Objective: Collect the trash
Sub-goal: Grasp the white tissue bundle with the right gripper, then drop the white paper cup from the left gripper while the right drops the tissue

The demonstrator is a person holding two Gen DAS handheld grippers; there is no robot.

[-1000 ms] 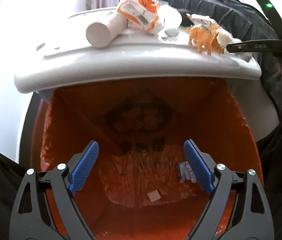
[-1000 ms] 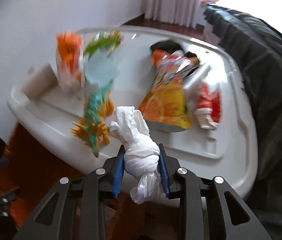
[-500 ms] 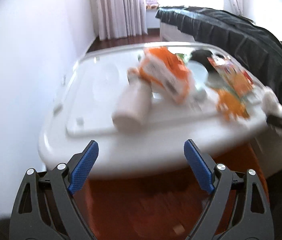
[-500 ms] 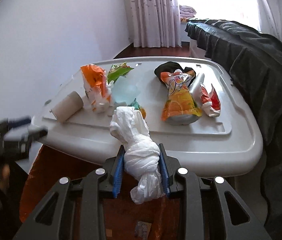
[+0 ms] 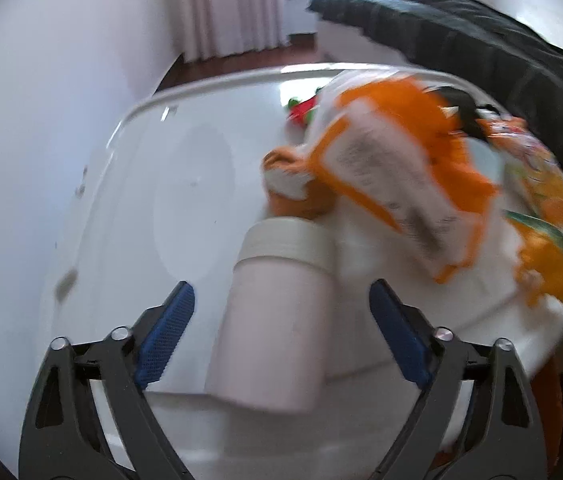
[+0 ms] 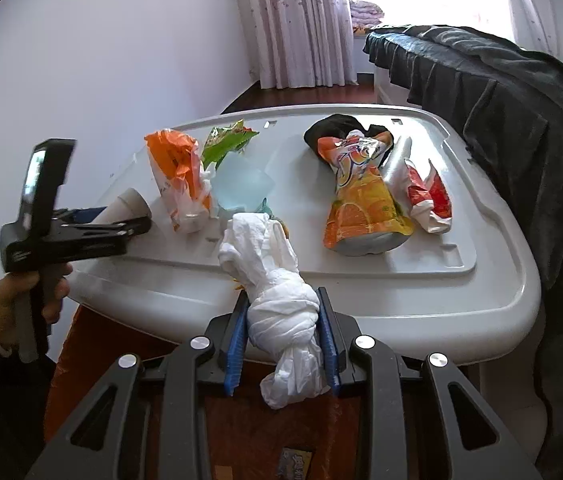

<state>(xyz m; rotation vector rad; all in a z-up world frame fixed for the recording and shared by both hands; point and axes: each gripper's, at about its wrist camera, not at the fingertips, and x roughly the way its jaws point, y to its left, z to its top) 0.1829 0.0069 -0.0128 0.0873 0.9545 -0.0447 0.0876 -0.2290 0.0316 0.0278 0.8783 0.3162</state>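
Observation:
A pale paper cup (image 5: 273, 320) lies on its side on the white bin lid (image 5: 129, 208). My left gripper (image 5: 280, 292) straddles it with its jaws closing; the blue pads (image 5: 165, 328) stand clear of the cup's sides. The right wrist view shows the same cup (image 6: 129, 202) and left gripper (image 6: 137, 222) at the lid's left edge. My right gripper (image 6: 282, 304) is shut on a knotted white plastic bag (image 6: 269, 256), held over the orange-lined bin (image 6: 81, 340) in front of the lid.
Litter lies across the lid (image 6: 401, 304): an orange wrapper (image 6: 177, 176), a green wrapper (image 6: 225, 140), a pale blue plastic piece (image 6: 241, 184), an orange juice pouch (image 6: 361, 200), a red wrapper (image 6: 429, 196). A dark blanket (image 6: 521, 120) borders the right side. A hand (image 6: 21, 300) holds the left gripper.
My left gripper left the orange bin's opening and came up over the lid until the paper cup sat between its jaws. The right gripper kept its grip on the white bag.

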